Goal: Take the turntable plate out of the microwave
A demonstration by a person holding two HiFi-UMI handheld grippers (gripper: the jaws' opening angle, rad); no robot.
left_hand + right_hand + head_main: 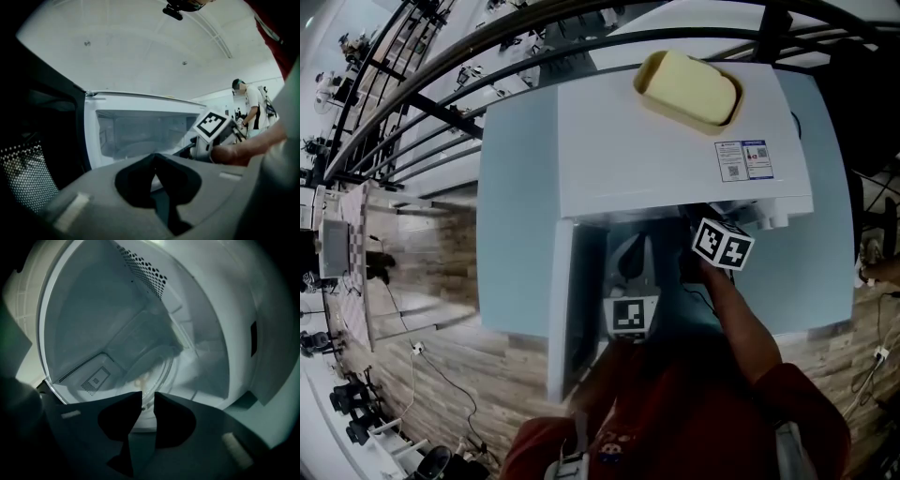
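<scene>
The white microwave (675, 141) stands on a pale blue table with its door (572, 300) swung open to the left. In the right gripper view the glass turntable plate (157, 366) lies on the cavity floor. My right gripper (148, 397) reaches into the cavity, its jaws shut on the plate's near rim. In the head view only its marker cube (722, 244) shows at the opening. My left gripper (154, 158) hovers shut and empty in front of the opening, apart from the plate. Its marker cube (630, 317) shows in the head view.
A yellow block in a shallow dish (689, 89) rests on top of the microwave. The open door's dark inner face (37, 140) stands close on my left gripper's left. The table (516, 187) ends just in front of the door. A person (251, 110) stands far behind.
</scene>
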